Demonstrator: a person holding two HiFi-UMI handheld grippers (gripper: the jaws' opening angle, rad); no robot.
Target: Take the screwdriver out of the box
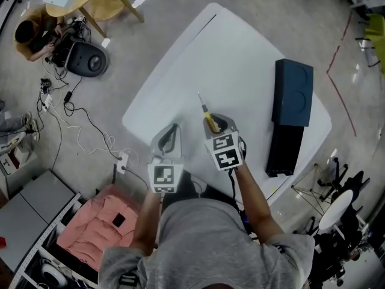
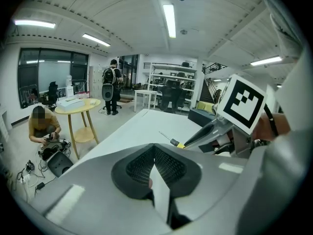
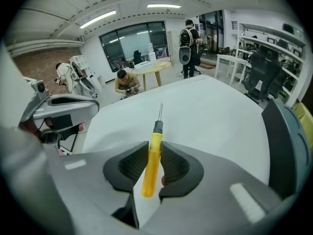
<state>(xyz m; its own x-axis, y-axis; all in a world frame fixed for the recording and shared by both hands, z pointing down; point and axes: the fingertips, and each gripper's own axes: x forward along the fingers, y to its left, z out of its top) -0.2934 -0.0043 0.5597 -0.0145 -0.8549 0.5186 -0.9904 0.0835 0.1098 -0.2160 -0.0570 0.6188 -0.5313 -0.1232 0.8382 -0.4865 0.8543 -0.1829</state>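
Right gripper view: right gripper [image 3: 155, 146] clamps yellow screwdriver [image 3: 152, 161].

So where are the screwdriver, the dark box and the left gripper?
screwdriver [image 3: 152, 163]: right gripper view, on its yellow handle.
box [image 1: 293, 92]: head view, on its dark blue part.
left gripper [image 2: 154, 148]: left gripper view, where its tips meet.

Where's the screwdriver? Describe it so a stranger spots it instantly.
Find the white table; over its near edge is the right gripper. Clamped between its jaws is the screwdriver, the only yellow-handled thing, thin metal tip pointing away.
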